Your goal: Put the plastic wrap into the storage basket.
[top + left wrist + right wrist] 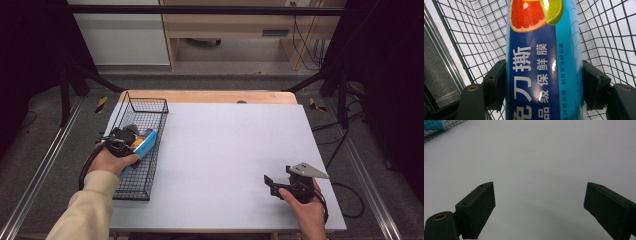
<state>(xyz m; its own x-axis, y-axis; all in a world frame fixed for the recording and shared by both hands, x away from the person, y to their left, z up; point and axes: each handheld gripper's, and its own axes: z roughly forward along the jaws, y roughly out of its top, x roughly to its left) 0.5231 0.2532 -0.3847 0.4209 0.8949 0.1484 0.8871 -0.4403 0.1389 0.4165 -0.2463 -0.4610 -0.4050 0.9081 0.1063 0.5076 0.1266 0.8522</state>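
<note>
A long blue box (541,75) of cling film, printed with citrus slices and white lettering, sits between the jaws of my left gripper (544,85), which is shut on it. In the high view the blue box (145,142) lies inside a black wire basket (150,107) at the table's left side, with my left gripper (131,141) over the basket. My right gripper (270,184) rests near the front right of the table, and in its own view the right gripper (539,205) stands open over bare white surface, nothing between its jaws.
The white table top (225,150) spreads between the basket and the right hand. A corner of the wire basket (439,132) shows far off in the right gripper view. Black frame posts and cables stand on the floor around the table.
</note>
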